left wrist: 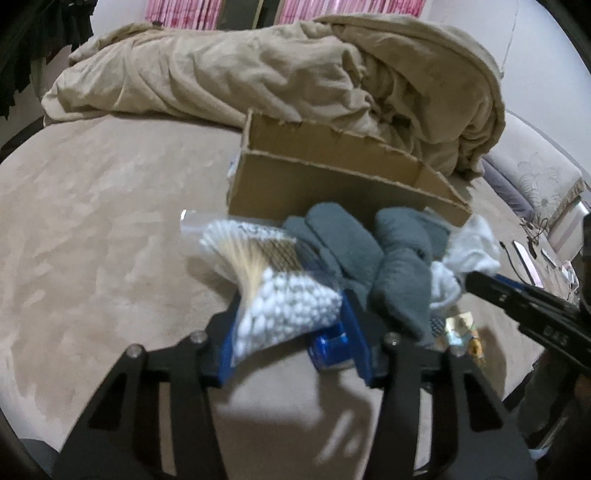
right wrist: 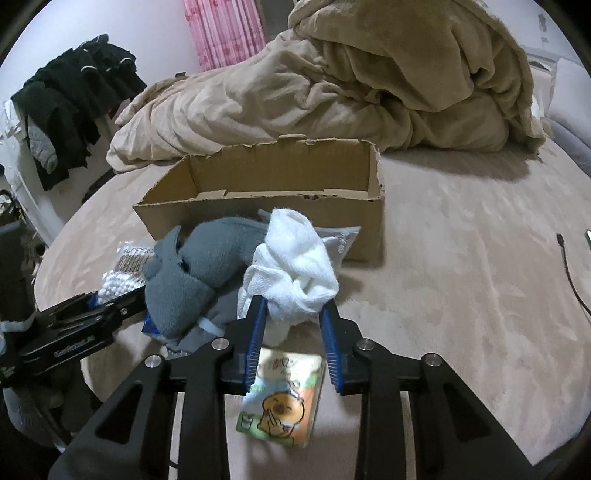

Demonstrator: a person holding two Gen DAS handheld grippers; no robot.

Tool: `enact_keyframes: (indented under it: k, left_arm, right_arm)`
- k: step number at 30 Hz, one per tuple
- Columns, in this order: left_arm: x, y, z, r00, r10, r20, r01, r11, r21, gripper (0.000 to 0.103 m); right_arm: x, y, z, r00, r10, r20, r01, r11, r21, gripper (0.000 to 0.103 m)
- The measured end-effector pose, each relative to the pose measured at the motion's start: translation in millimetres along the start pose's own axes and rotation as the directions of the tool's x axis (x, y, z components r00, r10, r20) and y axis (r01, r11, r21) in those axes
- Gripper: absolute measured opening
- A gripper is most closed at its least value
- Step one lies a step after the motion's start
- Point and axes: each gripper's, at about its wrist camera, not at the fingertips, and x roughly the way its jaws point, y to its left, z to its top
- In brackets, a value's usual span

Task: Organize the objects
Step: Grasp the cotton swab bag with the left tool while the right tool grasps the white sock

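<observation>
An open cardboard box (left wrist: pixel 332 173) (right wrist: pixel 280 192) stands on the bed. In front of it lie a grey plush shark (left wrist: pixel 399 269) (right wrist: pixel 195 266), a white cloth (left wrist: pixel 469 254) (right wrist: pixel 295 262) and a clear bag of cotton swabs (left wrist: pixel 273 280) (right wrist: pixel 122 280). My left gripper (left wrist: pixel 291 332) is shut on the bag of cotton swabs, with a blue packet (left wrist: pixel 328 347) under it. My right gripper (right wrist: pixel 293 314) is shut on the white cloth. A cartoon tissue pack (right wrist: pixel 280 398) (left wrist: pixel 461 332) lies below the right gripper.
A crumpled beige duvet (left wrist: pixel 295 74) (right wrist: pixel 351 81) is piled behind the box. Dark clothes (right wrist: pixel 74 103) hang at the left. A cable (right wrist: pixel 569 273) and small items (left wrist: pixel 532 258) lie at the right on the bed. Pink curtains (right wrist: pixel 225 29) hang at the back.
</observation>
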Motion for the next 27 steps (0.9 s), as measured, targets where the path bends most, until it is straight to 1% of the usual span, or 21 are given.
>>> enact_keyframes:
  k: [4, 5, 6, 8, 12, 14, 21, 27]
  left_arm:
    - [-14.1, 0.8, -1.7, 1.000, -0.005, 0.023, 0.005, 1.000, 0.004, 0.049]
    - [-17.0, 1.2, -1.7, 1.000, -0.008, 0.028, 0.007, 1.000, 0.002, 0.048]
    - [-21.7, 1.7, -1.9, 0.999, -0.010, 0.035, 0.010, 1.000, 0.000, 0.048]
    - [-30.5, 0.4, -2.4, 0.999, -0.006, 0.047, 0.006, 1.000, 0.009, 0.048]
    - [-53.7, -1.3, -4.0, 0.997, 0.009, 0.078, -0.011, 1.000, 0.029, 0.048]
    - [-64.5, -0.6, -1.9, 0.996, 0.011, 0.091, -0.014, 1.000, 0.026, 0.048]
    - [-99.9, -8.6, 12.6, 0.991, -0.001, 0.135, -0.004, 0.999, 0.040, 0.048]
    - [-119.8, -29.3, 34.7, 0.983, -0.023, 0.182, 0.010, 0.997, 0.072, 0.048]
  right_arm:
    - [2.1, 2.2, 1.9, 1.000, 0.018, -0.002, -0.018, 1.000, 0.003, 0.031]
    - [2.7, 2.1, 2.9, 1.000, 0.021, -0.004, -0.021, 1.000, 0.012, 0.033]
    - [3.6, 1.6, 4.0, 1.000, 0.019, -0.006, -0.019, 1.000, 0.023, 0.038]
    - [3.9, 1.1, 6.0, 1.000, 0.020, 0.003, -0.020, 0.999, 0.037, 0.039]
    - [2.6, 3.6, 7.0, 0.999, 0.044, 0.010, -0.045, 0.998, 0.032, 0.025]
    - [-2.4, 4.8, 6.5, 0.999, 0.049, 0.021, -0.049, 0.998, 0.028, 0.023]
    - [-40.1, 7.4, 20.9, 0.996, 0.033, 0.085, -0.034, 0.999, 0.011, 0.022]
    - [-80.3, 1.6, 44.4, 0.987, 0.039, 0.154, -0.041, 0.999, 0.012, 0.022]
